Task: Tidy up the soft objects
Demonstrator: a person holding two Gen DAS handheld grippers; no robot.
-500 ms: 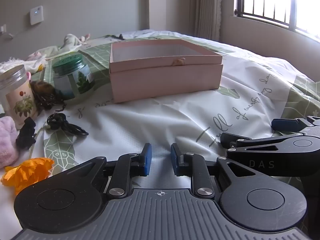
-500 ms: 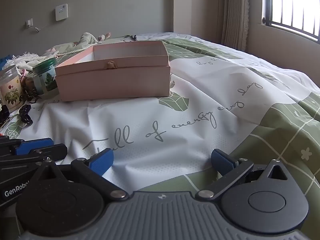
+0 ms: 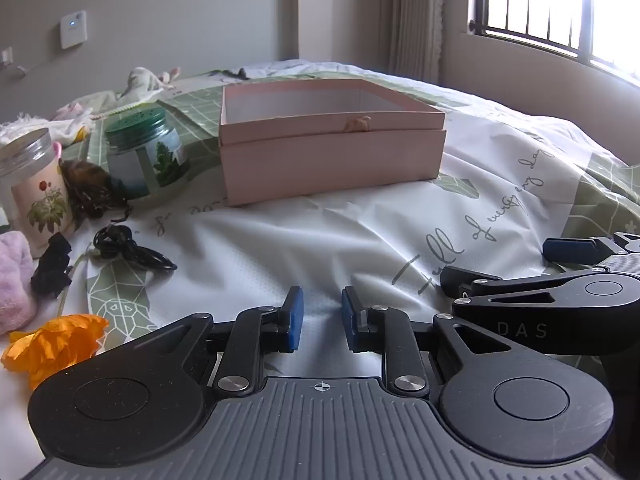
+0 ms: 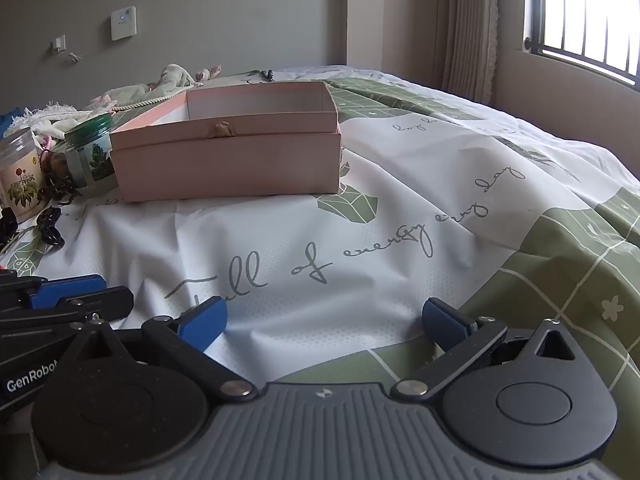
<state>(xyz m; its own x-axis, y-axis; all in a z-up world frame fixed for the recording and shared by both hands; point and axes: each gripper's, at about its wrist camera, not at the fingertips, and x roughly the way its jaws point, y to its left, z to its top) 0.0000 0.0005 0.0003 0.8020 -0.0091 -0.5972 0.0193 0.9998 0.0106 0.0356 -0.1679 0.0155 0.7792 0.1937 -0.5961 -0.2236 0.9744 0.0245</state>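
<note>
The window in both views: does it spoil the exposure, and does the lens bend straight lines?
Left wrist view: the window is blown out white at the upper right, while the pink box stays readable. Right wrist view: the window glares too, and its sill curves from fisheye distortion; the room looks dimmer.

One pink box (image 3: 332,164) sits on the bed (image 3: 360,240). Two jars: a green-lidded one (image 3: 146,156) and a floral one (image 3: 34,190). One orange flower (image 3: 56,346). One pink cloth (image 3: 14,280). One black cord (image 3: 128,248). One dark hair tie (image 3: 54,266). One brown tangle (image 3: 90,190) between the jars. Two grippers: left (image 3: 321,316), right (image 4: 324,322).
</note>
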